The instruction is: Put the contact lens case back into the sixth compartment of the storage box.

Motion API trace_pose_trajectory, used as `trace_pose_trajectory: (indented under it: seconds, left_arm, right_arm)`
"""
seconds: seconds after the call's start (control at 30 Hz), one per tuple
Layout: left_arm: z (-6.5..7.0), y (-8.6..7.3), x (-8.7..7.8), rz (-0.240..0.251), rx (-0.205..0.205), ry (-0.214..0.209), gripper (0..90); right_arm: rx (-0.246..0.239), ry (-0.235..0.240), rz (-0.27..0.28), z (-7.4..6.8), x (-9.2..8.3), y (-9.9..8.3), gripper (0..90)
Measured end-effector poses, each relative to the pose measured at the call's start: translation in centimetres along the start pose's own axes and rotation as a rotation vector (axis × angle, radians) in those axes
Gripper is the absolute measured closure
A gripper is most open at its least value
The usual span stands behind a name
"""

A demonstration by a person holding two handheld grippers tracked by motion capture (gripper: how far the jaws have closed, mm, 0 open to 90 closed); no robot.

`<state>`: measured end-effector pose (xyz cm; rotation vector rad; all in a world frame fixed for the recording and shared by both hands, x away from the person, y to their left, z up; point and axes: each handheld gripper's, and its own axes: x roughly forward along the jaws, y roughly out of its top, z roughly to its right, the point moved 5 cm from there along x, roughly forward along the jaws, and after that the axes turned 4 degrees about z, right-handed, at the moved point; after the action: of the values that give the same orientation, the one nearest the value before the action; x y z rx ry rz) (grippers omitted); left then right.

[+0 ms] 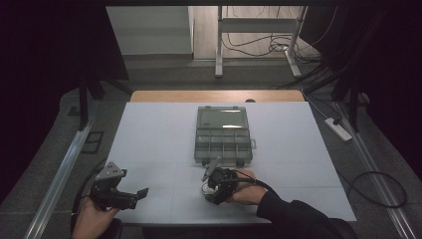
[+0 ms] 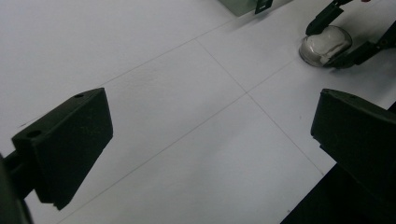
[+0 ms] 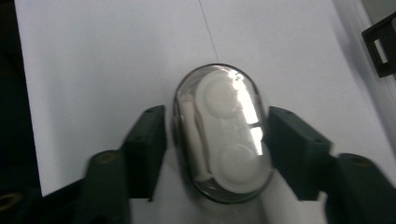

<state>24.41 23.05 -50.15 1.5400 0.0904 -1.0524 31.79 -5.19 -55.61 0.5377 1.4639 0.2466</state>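
Note:
A clear oval case (image 3: 224, 135) with white parts inside lies on the white table sheet (image 1: 149, 139), in front of a grey compartment box (image 1: 222, 134). My right gripper (image 3: 218, 122) points down over it, one black pad against each long side, closed on the case. In the high view the case (image 1: 204, 188) peeks out under the right gripper (image 1: 208, 191). My left gripper (image 1: 139, 198) hovers at the front left corner, jaws wide apart with nothing between them. From the left gripper view (image 2: 212, 107) the case (image 2: 325, 44) shows far off between the other gripper's fingers (image 2: 359, 53).
The compartment box stands mid-table with its lid closed and a latch (image 3: 380, 44) facing the near side. Bare sheet lies between the two hands. Behind the table are a wooden edge (image 1: 216, 95), a metal frame (image 1: 219, 45) and floor cables (image 1: 378, 189).

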Motion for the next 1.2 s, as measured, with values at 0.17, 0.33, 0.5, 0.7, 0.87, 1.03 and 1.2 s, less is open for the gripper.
trace_pose_trajectory:
  seconds: [0.17, 0.33, 0.5, 0.7, 0.87, 1.03, 1.2]
  left_arm:
    - [0.0, 0.0, 0.0, 0.000, 0.000, 0.000, 0.0]
    - [0.0, 0.0, 0.0, 0.001, 0.001, -0.002, 0.0]
    - [0.0, 0.0, 0.0, 0.002, 0.000, -0.003, 0.0]
    - [0.0, 0.0, 0.0, 0.002, 0.000, -0.005, 0.0]
    - [0.0, 0.0, 0.0, 0.002, 0.000, -0.007, 0.0]
    - [0.0, 0.0, 0.0, 0.003, -0.001, -0.007, 0.0]
    - [0.0, 0.0, 0.0, 0.003, -0.001, -0.007, 0.0]
  right_arm:
    - [0.008, 0.001, -0.005, 0.0, -0.1, 0.1, 48.9]
    - [0.011, -0.011, -0.008, 0.1, -0.2, 0.1, 49.0]
    - [0.033, -0.024, 0.017, 0.3, -0.5, 0.3, 49.0]
    - [0.062, -0.032, 0.039, 0.6, -1.1, 0.5, 49.0]
    - [0.078, -0.037, 0.048, 0.9, -1.4, 0.5, 48.9]
    - [0.096, -0.048, 0.064, 1.2, -1.9, 0.6, 48.9]
    - [0.113, -0.062, 0.078, 1.6, -2.3, 0.8, 48.9]
